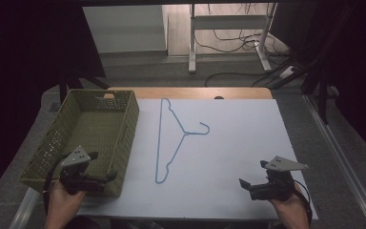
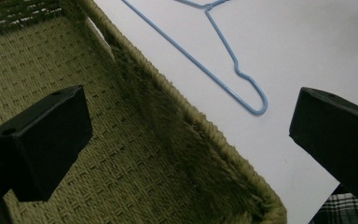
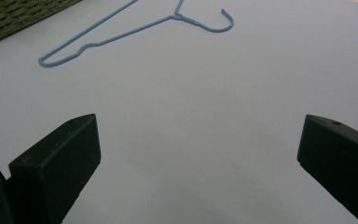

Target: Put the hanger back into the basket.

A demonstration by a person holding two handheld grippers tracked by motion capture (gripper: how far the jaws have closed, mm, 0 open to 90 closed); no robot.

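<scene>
White sheeting covers the table (image 1: 228,157) in front of me, with dark floor and trailing cables beyond its far edge. On it the blue wire hanger (image 1: 169,143) lies flat, its long bar running away from me and its hook (image 1: 205,128) curling toward my right, just beside the green woven basket (image 1: 124,138) but apart from its wall. Both my grippers hang near my edge of the table with jaws spread wide and nothing between them: the left gripper (image 1: 102,179) sits over the basket's near corner, the right gripper (image 1: 252,186) over bare sheet, well apart from the hanger. I judge the step in hand to be the reach for the hanger, probably to lay it in the basket. Thin wire flat on a surface gives little to bite, so I would bring my right gripper in low at the twisted neck (image 3: 177,17), jaws straddling the wire, and close only once they touch the sheet. Whether the wire lies perfectly flat there I cannot tell from this height.
</scene>
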